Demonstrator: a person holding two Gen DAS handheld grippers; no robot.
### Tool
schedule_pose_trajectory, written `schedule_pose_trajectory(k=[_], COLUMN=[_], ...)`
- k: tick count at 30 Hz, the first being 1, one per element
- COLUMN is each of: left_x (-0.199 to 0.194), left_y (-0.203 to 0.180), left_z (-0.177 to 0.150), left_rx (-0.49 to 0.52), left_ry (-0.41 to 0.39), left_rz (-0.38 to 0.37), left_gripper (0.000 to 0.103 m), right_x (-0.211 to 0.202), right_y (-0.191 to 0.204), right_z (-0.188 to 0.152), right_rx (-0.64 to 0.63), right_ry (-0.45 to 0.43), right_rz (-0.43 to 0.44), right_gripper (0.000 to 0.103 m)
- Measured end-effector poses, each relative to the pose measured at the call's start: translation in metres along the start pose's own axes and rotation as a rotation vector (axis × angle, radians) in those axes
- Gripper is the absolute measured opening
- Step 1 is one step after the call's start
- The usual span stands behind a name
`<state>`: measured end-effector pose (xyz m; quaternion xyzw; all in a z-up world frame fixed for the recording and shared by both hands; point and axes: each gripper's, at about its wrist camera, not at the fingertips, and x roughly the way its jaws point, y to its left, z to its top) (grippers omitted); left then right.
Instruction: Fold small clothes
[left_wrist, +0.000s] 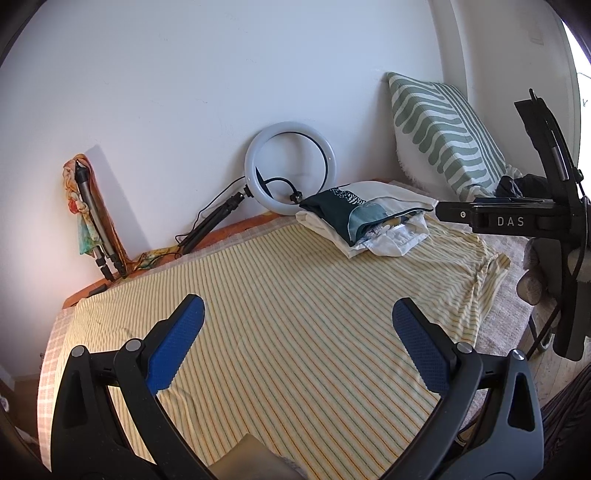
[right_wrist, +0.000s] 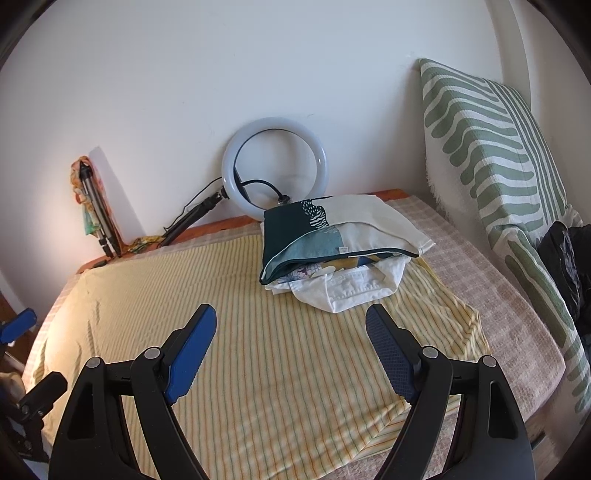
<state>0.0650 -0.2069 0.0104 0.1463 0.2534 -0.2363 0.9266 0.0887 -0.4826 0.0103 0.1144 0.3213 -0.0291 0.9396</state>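
Right wrist view gives us the clearest look at the clothes (right_wrist: 332, 251): a small stack at the far side of the bed (right_wrist: 509, 314), a dark teal and cream piece on top, patterned cloth under it, and a white garment (right_wrist: 351, 291) at the bottom with its hem spilling toward us. The upper pieces look flat and squared; the white one lies looser. The stack rests on a yellow striped sheet (right_wrist: 240, 350) spread over the bed.

Our right gripper (right_wrist: 291, 350) hangs above the near part of the sheet, jaws wide apart, holding nothing. Our left gripper (left_wrist: 297, 345) is the same: wide open, empty, above the sheet, well short of the stack (left_wrist: 369, 221). In the left wrist view the right gripper's black body (left_wrist: 517, 221) shows at the right edge.

We cannot tell whether this stack waits to be folded or is the folded result set aside; the scene fits both.

Risks, as we judge them: a grip on the white hem could drag the whole stack, since the pieces overlap. Jaws closing low could pinch the sheet along with a garment. Behind the stack a ring light (right_wrist: 273, 166) leans on the wall with its cable (right_wrist: 258, 184) close by; a far reach could snag it. A striped pillow (right_wrist: 498, 166) stands at the right.
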Motion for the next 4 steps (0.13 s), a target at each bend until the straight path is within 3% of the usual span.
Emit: schedule_pose_trajectory(k=[4], left_x=[-0.0002], left_y=[0.0016], left_z=[-0.0008], left_rx=[-0.003], left_ry=[0.006], left_rz=[-0.012], left_gripper=[0.103], right_x=[-0.0003], right_y=[0.0024], right_z=[-0.0009], right_rx=[-0.003], right_ry=[0.002], right_rz=[0.000], right_gripper=[0.083])
